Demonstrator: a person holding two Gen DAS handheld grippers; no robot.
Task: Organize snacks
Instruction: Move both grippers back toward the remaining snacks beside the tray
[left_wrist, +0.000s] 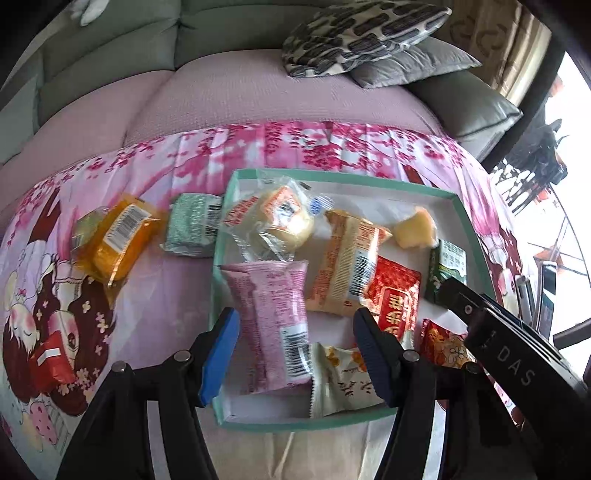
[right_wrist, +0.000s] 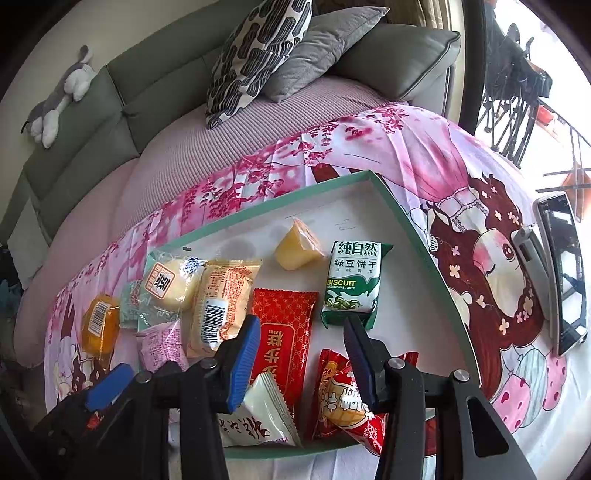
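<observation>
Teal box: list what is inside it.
Inside the teal box: green biscuit pack, yellow wedge, long red packet, orange-print packet, pink packet, clear-wrapped bun, white packet, red cartoon packet. Anything beneath them is hidden.

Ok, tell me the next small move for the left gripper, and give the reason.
Probably swing the left gripper, open and empty, left toward the silver-green packet. That packet and the orange packet lie on the cloth outside the teal box, while the other snacks are inside; the silver-green one is nearer.
</observation>
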